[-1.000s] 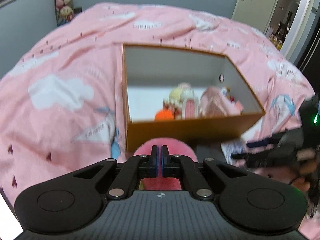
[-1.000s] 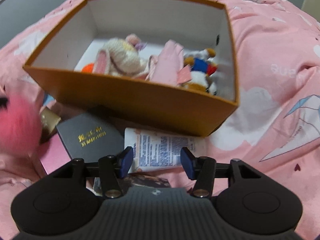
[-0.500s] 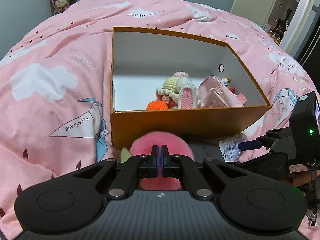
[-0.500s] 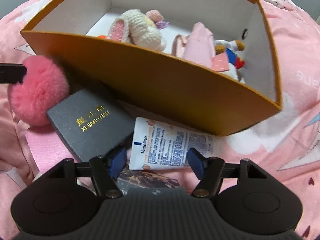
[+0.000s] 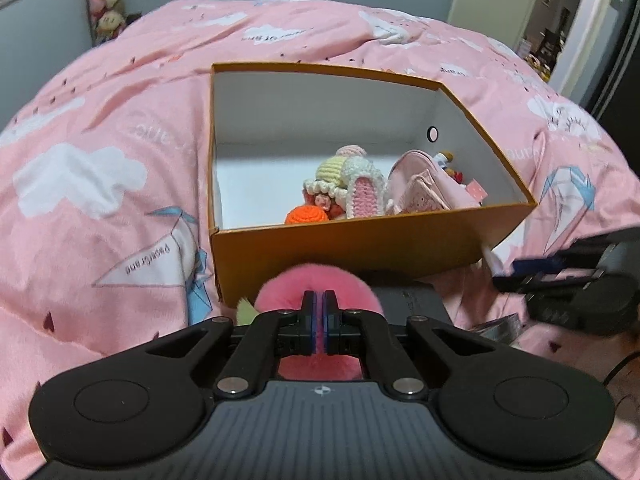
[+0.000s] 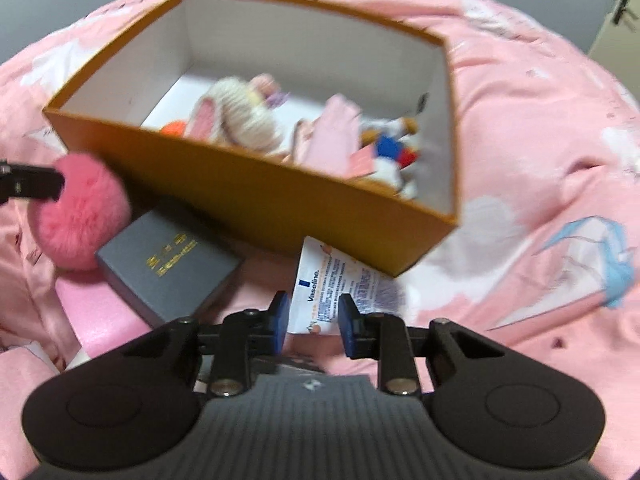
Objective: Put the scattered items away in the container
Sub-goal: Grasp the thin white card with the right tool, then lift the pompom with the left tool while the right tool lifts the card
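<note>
Left gripper (image 5: 319,312): jaws pinched nearly together on fluffy round pink pompom (image 5: 318,286), fur squeezed between pads. Pompom low, just in front of near wall of open orange cardboard box with white inside (image 5: 360,244), not over rim yet.

Risk left: grip on fur only, so could slip out on lift; also likely to snag box's near wall if carried forward without clearing rim.

Middle: flat dark grey box with gold lettering (image 6: 168,274) on pink cloud-print bedcover (image 6: 540,200), touching pompom in right wrist view. Could get dragged when pompom lifts.

Box contents: crocheted cream-and-pink bunny toy (image 5: 352,184), pink pouch (image 5: 424,192), small orange knit ball (image 5: 306,214).

Right gripper (image 6: 312,312): jaws closing around end of white Vaseline tube with blue print (image 6: 340,284). Frame blurred, pad contact uncertain. Tube's far end tucked under box corner.

Risk right: tube soft and slick, may squirt out of pads or tug the box.

Pose: both grippers angled steeply down toward bedcover, side by side, facing box.
</note>
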A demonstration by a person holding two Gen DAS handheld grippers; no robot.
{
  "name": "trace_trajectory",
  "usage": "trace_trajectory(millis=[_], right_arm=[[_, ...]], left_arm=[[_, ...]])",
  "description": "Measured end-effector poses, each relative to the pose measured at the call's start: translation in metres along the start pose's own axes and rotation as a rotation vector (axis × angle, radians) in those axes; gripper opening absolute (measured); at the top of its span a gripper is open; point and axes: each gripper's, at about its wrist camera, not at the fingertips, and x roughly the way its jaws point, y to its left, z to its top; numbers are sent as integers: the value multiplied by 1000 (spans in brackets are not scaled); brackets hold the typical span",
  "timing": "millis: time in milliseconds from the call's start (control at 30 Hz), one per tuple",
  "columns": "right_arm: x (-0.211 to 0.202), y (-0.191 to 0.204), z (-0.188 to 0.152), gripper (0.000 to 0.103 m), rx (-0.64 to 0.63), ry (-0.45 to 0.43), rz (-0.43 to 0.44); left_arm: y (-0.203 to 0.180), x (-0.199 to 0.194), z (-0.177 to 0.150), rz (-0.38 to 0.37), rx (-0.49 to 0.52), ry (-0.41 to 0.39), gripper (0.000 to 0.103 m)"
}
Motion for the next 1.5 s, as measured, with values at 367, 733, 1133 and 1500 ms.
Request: trace_trajectory(millis=[367,733,1133,1500], right_arm=[[-17,-23,2,29,28,-48,-107],[-4,-59,-2,23,130,-13,-122],[17,-75,-8,13,213,14,-76],[-3,-78,-10,12,234,-36,-26]], left_arm=[[-14,5,-14,73,156,11,55],[4,32,-4,11,-11,45,62],[1,50,-7,36,1,41,55],[9,24,-10,13,-45,-39,27]])
